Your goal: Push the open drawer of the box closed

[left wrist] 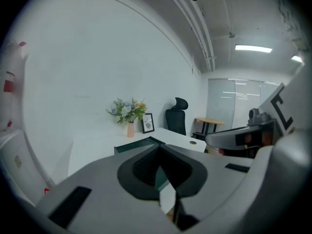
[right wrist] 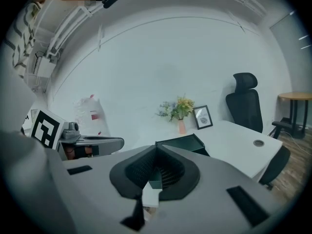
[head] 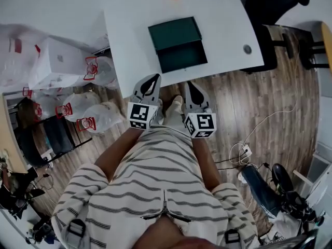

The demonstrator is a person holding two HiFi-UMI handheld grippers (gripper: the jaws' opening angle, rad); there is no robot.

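Observation:
A dark green box (head: 174,32) lies on the white table (head: 135,45), with its drawer (head: 182,56) pulled out toward the table's near edge. Both grippers hang over the wooden floor just short of that edge, apart from the box. My left gripper (head: 155,77) is shut and empty, pointing at the table edge left of the drawer. My right gripper (head: 188,84) is shut and empty too, just below the drawer's front. The box (left wrist: 132,146) shows past the closed left gripper (left wrist: 158,148). In the right gripper view the box (right wrist: 184,144) sits beyond the closed right gripper (right wrist: 157,147).
A vase of flowers (right wrist: 179,112) and a photo frame (right wrist: 202,116) stand at the table's far edge. A black office chair (right wrist: 245,104) is at the table's right end. Plastic bags (head: 96,113) crowd the floor at left; cables (head: 241,152) lie at right.

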